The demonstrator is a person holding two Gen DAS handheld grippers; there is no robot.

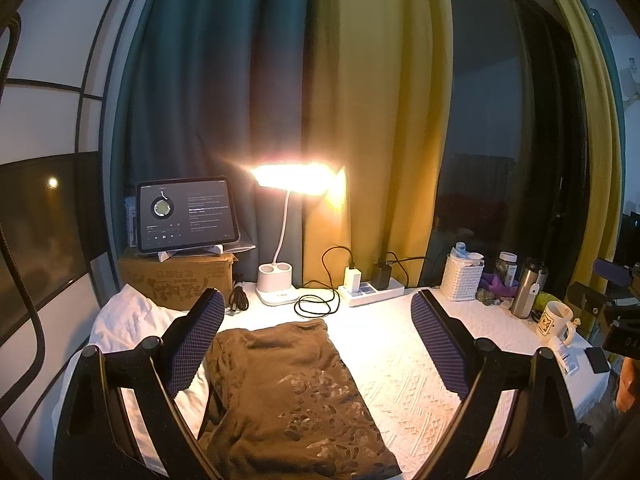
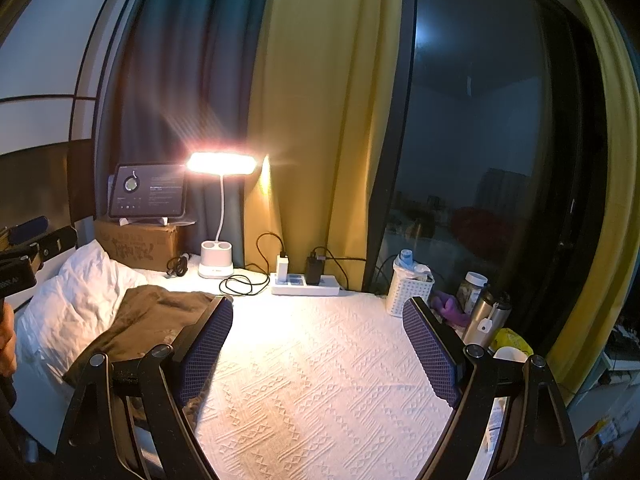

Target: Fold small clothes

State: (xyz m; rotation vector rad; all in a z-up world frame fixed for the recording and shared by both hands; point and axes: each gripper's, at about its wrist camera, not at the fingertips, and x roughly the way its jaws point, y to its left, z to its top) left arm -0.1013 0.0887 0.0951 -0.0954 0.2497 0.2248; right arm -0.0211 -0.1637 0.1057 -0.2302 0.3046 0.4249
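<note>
Both grippers wide open and empty, left gripper (image 1: 316, 338) above brown garment (image 1: 296, 392), right gripper (image 2: 318, 344) beside it.

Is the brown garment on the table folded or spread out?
Folded. The brown garment lies as a compact rectangle on the white textured cloth, with a doubled edge along its left side; no sleeves stick out.

We hold both grippers level and side by side, facing forward. Our left gripper (image 1: 316, 340) has its fingers (image 1: 196, 340) spread wide — nothing between the purple pads. Our right gripper (image 2: 318, 354) is the same, fingers (image 2: 430, 354) far apart and gripping nothing. Each tool's dark body shows at the edge of the other's view, and part of a hand (image 2: 7, 340) shows at the left one.
</note>
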